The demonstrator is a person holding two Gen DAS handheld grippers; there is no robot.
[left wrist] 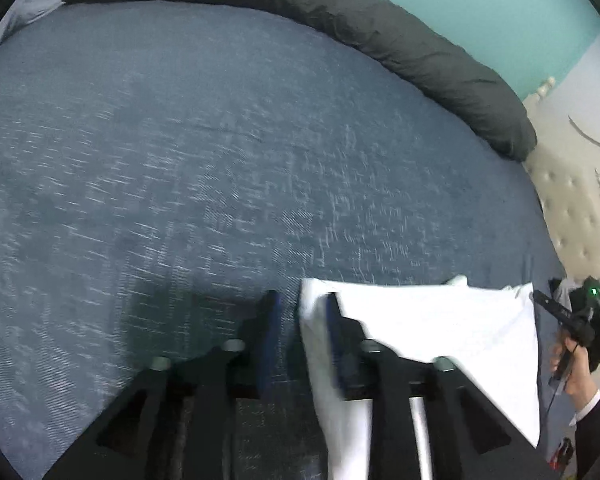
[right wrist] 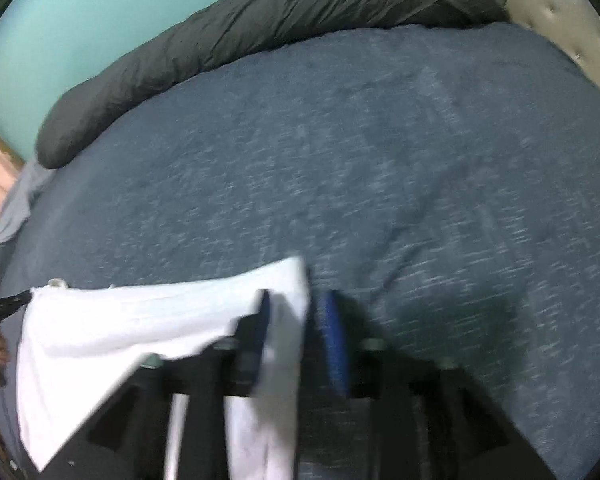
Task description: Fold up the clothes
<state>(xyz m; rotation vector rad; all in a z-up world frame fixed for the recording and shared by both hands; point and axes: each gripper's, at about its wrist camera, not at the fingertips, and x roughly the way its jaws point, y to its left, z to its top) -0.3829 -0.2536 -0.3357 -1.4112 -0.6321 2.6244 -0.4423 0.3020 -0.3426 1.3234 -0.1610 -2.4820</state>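
Fingers of the left gripper [left wrist: 300,312] stand parted, blue pads facing each other across a gap; no grasp is evident. Its right-hand finger [left wrist: 334,332] lies against the left edge of the white garment [left wrist: 440,324], and cloth drapes down between the 2 fingers without visible pressure from both pads. The other pad [left wrist: 270,332] is clear of the fabric, over bare blue bedspread [left wrist: 180,160].

Fingers of the right gripper [right wrist: 298,320] are likewise parted. The garment's right edge [right wrist: 288,320] hangs in the gap, touching the left-hand finger [right wrist: 256,336]; the blue pad opposite [right wrist: 334,336] appears apart from the cloth. Motion blur prevents a firmer reading of contact.

The white garment [right wrist: 140,320] spans between the 2 grippers at the near edge of the bed, its top hem running roughly straight, 1 lower corner falling toward the camera.

At the frame edge a hand [left wrist: 572,364] with a dark sleeve holds the opposite gripper.

Beyond the fingers the bedspread is flat, unobstructed open room. At its far edge lies a long dark grey rolled duvet [left wrist: 340,12], with a teal wall [right wrist: 80,20] behind and a cream tufted headboard [left wrist: 572,208] along 1 side.
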